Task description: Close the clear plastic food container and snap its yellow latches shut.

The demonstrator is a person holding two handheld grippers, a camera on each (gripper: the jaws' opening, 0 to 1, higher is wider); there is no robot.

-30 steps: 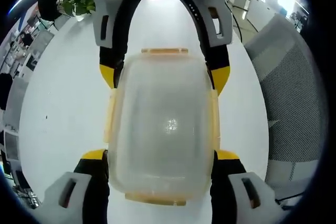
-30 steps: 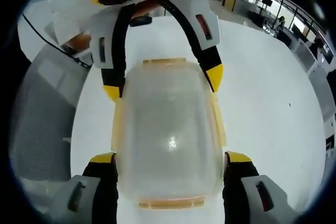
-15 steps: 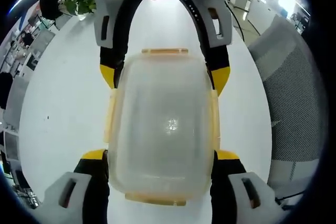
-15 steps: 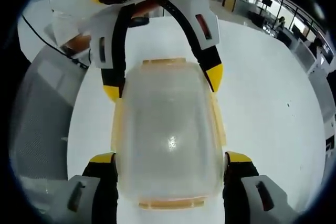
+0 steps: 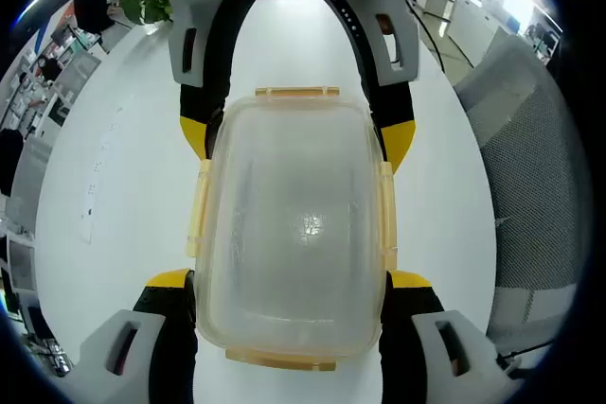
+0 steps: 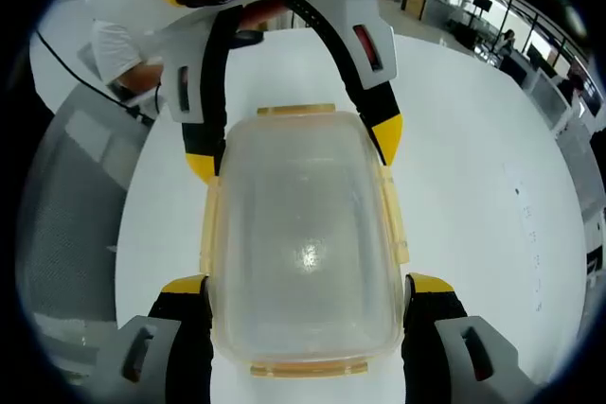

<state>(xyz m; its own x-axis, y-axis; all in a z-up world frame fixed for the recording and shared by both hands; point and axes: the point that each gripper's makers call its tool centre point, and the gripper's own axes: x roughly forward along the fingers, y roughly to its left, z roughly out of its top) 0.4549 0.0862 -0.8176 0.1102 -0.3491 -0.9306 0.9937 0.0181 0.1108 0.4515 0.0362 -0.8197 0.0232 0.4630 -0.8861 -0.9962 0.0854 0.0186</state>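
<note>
The clear plastic food container is held over the white table, its lid on top. Yellow latches run along all of its edges, and whether they are snapped I cannot tell. My left gripper is shut on the container's near end, its yellow-tipped jaws pressing both long sides. My right gripper grips the far end in the same way. In the right gripper view the container sits between the right gripper at the bottom and the left gripper at the top.
A grey mesh chair stands off the table's edge, also seen as the chair in the right gripper view. A green plant sits at the table's far side. Office desks lie beyond the table.
Both views have shifted a little over the table, and faint marks on the tabletop have come into sight. The container stays held between both grippers, which grip it as before.
</note>
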